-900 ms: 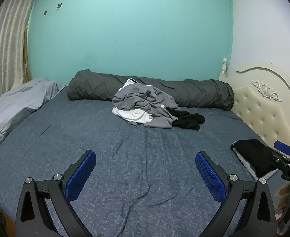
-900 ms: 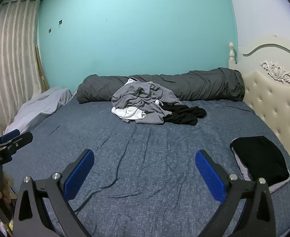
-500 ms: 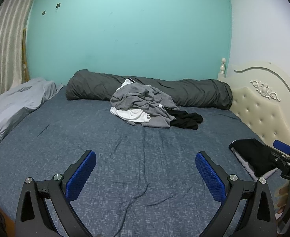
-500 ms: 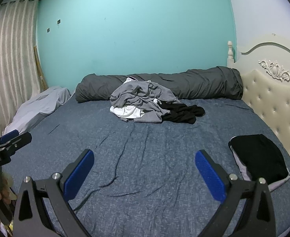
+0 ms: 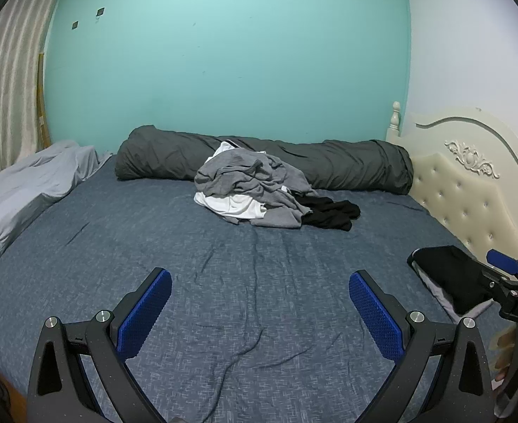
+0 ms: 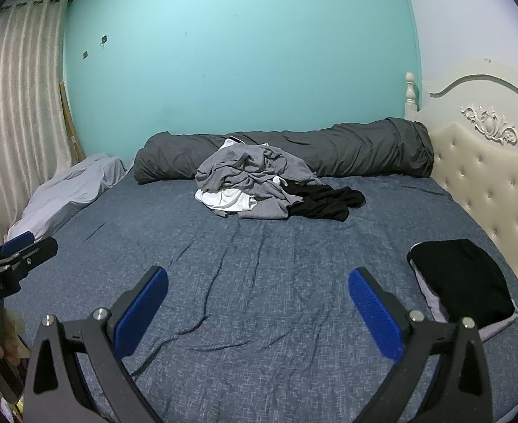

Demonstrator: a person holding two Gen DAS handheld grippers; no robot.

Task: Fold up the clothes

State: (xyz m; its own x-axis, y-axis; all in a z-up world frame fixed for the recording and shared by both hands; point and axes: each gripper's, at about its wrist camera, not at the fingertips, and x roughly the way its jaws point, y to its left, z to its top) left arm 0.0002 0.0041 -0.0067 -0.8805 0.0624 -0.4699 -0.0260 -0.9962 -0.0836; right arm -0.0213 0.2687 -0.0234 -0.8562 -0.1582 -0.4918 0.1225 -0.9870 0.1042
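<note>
Both grippers, left gripper [image 5: 259, 303] and right gripper [image 6: 257, 299], have edged nearer the crumpled grey, white and black clothes pile [image 5: 259, 190] on the blue bed [image 5: 153, 246], fingers spread wide and empty; folding has not begun.

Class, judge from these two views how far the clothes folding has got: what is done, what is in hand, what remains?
Done: a folded black garment lies near the headboard. In hand: nothing; the left gripper and right gripper are open above the bed. Left: the unfolded pile of grey, white and black clothes.

Left tool [image 5: 260, 312] and right tool [image 6: 258, 310] hover level, jaws spread wide, nothing held.
</note>
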